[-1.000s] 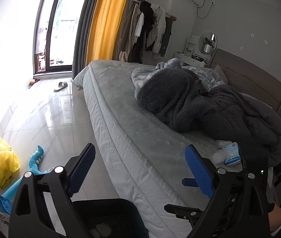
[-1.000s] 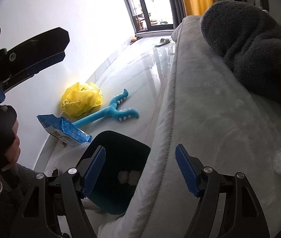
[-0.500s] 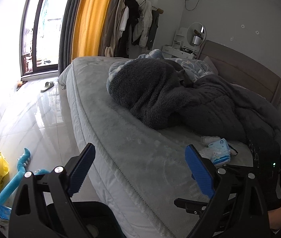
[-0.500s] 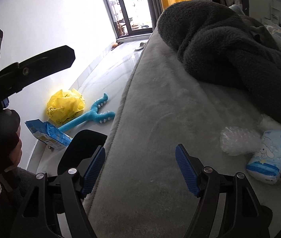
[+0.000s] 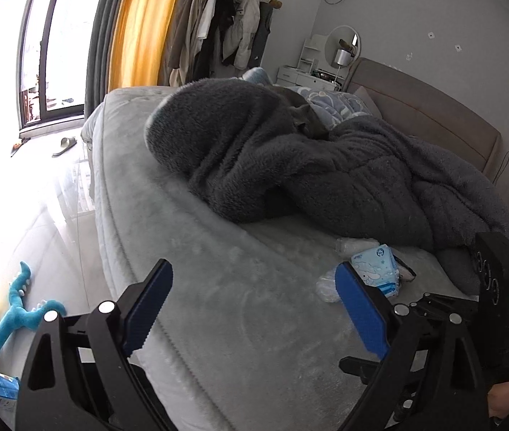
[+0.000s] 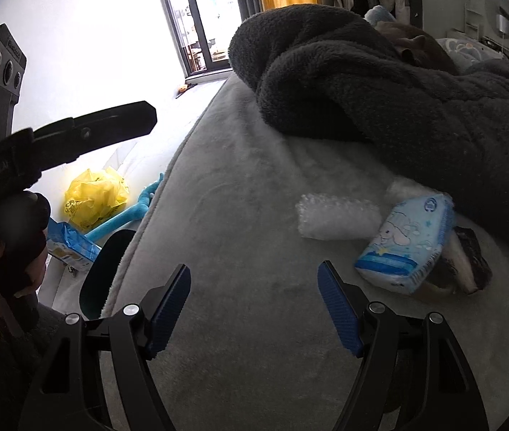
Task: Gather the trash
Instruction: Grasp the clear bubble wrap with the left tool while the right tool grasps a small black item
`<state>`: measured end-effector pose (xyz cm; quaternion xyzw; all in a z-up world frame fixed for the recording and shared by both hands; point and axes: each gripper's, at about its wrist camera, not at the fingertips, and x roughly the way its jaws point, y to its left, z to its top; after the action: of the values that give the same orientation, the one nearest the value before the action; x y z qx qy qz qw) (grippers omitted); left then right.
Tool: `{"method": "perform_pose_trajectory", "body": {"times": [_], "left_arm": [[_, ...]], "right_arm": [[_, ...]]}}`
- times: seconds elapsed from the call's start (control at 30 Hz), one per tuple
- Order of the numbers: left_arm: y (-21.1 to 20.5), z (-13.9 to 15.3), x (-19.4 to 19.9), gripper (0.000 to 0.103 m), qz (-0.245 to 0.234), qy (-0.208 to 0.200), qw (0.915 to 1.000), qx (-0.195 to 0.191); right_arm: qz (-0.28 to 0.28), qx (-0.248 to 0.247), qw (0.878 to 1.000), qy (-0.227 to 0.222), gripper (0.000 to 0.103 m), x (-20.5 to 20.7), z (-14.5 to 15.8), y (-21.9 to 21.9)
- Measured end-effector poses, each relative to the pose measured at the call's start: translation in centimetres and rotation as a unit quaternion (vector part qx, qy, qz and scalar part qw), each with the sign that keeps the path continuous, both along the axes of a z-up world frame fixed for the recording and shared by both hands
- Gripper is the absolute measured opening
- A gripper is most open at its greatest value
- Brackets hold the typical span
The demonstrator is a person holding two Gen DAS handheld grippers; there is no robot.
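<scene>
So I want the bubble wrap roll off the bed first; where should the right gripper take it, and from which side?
Grip the bubble wrap roll across its middle, coming down from above with the open right gripper. It lies flat on the bed like a short cylinder, so the jaws can probably straddle its narrow width. Its left end is free; its right end sits close to the tissue pack, so stay off that end.

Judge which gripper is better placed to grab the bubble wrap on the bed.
Right, probably. The right gripper is open, with the bubble wrap just ahead of it. The left gripper, also open, sees it off to its right.
</scene>
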<state>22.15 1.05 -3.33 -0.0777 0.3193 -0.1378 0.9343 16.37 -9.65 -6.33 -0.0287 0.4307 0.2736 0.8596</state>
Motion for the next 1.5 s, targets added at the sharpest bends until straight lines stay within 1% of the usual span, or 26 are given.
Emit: {"method": "perform_pose_trajectory", "body": {"times": [0.13,0.33,0.5,0.8,0.9,0.93,1.07,1.1,1.13,1.23,1.43,1.5], "left_arm": [[-1.5,-0.7,0.6,0.093,-0.007,0.009,0.9999,0.002],[-3.6,-1.8,1.6,0.093,-0.017,0.022,0.9996,0.006],[-4.6,-2.6,2.4,0.093,-0.017,0.036,0.9992,-0.002],[-5.9,-4.4,3.4,0.093,-0.014,0.062,0.9979,-0.014],[-6.4,-4.8,3.6,0.093,-0.014,0.066,0.9976,-0.015],[-6.6,-4.9,3.7,0.093,-0.014,0.067,0.9975,-0.014],[-7.5,-5.3,4.0,0.093,-0.018,0.07,0.9973,-0.018],[-7.7,-5.3,4.1,0.093,-0.019,0.07,0.9972,-0.017],[-8.0,-5.4,4.2,0.093,-0.022,0.07,0.9972,-0.016],[-8.6,-5.7,4.4,0.093,-0.027,0.074,0.9967,-0.017],[-9.3,-6.2,4.9,0.092,-0.03,0.083,0.9958,-0.027],[-9.4,-6.4,5.0,0.087,-0.03,0.087,0.9952,-0.031]], "right_arm": [[-0.016,0.014,1.0,0.009,0.074,-0.1,-0.3,-2.1],[-0.03,0.018,0.999,0.004,0.074,-0.2,-0.2,-4.3],[-0.045,0.023,0.999,0.011,0.074,-0.2,-0.7,-6.2],[-0.065,0.023,0.997,0.026,0.074,-0.3,-1.6,-8.3],[-0.063,0.021,0.997,0.036,0.074,-0.5,-2.1,-8.7],[-0.059,0.021,0.997,0.038,0.069,-0.7,-2.3,-8.7],[-0.053,0.01,0.998,0.037,0.055,-1.2,-2.8,-8.9],[-0.053,0.009,0.998,0.037,0.051,-1.2,-2.9,-9.1],[-0.056,0.011,0.998,0.038,0.046,-1.3,-3.0,-9.4],[-0.06,0.022,0.997,0.043,0.038,-1.4,-3.0,-10.3],[-0.059,0.036,0.997,0.047,0.035,-1.6,-2.9,-11.0],[-0.056,0.037,0.997,0.044,0.033,-1.8,-2.8,-11.1]]}}
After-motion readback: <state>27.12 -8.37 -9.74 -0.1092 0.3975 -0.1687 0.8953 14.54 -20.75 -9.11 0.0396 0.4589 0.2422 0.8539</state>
